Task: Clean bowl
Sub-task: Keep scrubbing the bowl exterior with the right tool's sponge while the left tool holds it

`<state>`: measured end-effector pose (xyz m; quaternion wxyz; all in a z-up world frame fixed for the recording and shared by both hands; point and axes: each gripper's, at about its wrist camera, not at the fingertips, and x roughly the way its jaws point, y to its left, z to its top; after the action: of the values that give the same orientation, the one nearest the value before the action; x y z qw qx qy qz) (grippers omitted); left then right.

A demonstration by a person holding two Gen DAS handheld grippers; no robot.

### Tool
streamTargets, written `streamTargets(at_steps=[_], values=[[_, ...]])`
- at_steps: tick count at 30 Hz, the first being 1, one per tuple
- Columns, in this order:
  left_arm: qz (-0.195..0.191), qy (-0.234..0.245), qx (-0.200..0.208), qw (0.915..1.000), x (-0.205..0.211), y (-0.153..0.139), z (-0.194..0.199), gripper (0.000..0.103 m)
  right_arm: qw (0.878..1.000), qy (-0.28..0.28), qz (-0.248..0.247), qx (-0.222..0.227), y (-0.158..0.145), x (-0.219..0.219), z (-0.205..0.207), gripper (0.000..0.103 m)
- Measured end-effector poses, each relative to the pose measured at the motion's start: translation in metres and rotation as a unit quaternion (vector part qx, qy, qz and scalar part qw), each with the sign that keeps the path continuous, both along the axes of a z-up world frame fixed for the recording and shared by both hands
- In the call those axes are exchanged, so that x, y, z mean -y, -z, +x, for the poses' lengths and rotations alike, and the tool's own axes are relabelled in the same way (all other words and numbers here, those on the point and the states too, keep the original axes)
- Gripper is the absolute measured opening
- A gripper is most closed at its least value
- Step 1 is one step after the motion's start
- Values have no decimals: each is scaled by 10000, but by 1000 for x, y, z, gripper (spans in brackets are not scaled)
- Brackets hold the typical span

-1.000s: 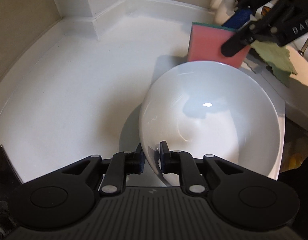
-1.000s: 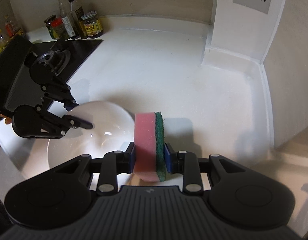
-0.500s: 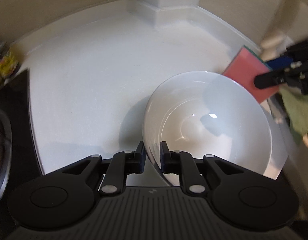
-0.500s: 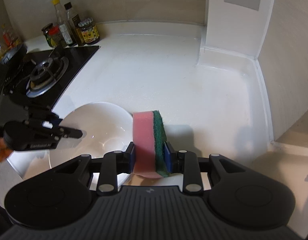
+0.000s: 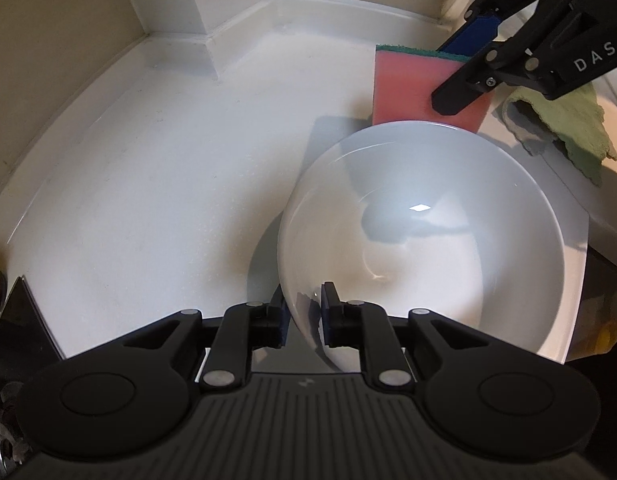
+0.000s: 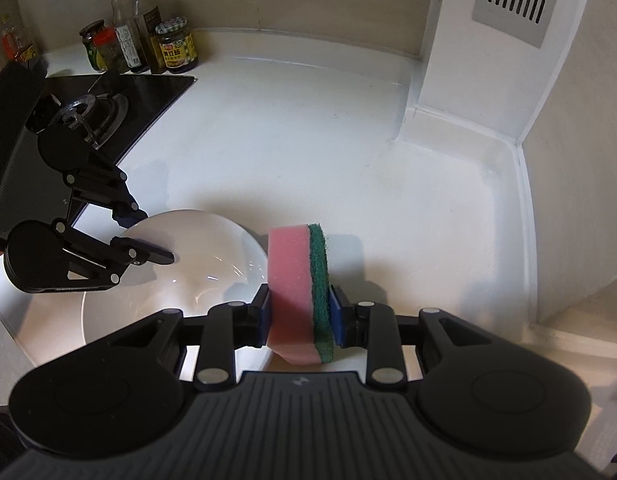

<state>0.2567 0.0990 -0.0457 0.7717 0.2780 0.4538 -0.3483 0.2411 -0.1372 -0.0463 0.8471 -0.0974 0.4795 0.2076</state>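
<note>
Left gripper point(image 5: 302, 304) clamps bowl point(image 5: 448, 240) rim, right gripper point(image 6: 298, 316) squeezes sponge point(image 6: 298, 280); only the right view shows bottles point(image 6: 136, 40).

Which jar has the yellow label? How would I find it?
Look along the white counter to the back wall, beside the black stove, where a cluster of bottles and jars stands. The jar is at the right end, short, with a checked lid and a yellow label; its neighbours are taller bottles.

glossy white ceramic bowl point(image 5: 448, 240) | empty, tilted on white counter, near rim pinched | pink foam sponge with green scouring layer point(image 6: 302, 292) | upright on edge, just beyond bowl's far rim
</note>
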Motion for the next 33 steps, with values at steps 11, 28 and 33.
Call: streamTargets(at_steps=[11,28,33], values=[[-218,-936,-114,9953,-3,2,-5,21,9999,44,102,49,2,3,-3,26],[15,608,21,9981,8,3,5,17,9997,-69,139,-207,0,12,-9,26],[-399,-174,-30,9990,1,-4,16,17,9999,-103,63,-94,1,5,3,26]])
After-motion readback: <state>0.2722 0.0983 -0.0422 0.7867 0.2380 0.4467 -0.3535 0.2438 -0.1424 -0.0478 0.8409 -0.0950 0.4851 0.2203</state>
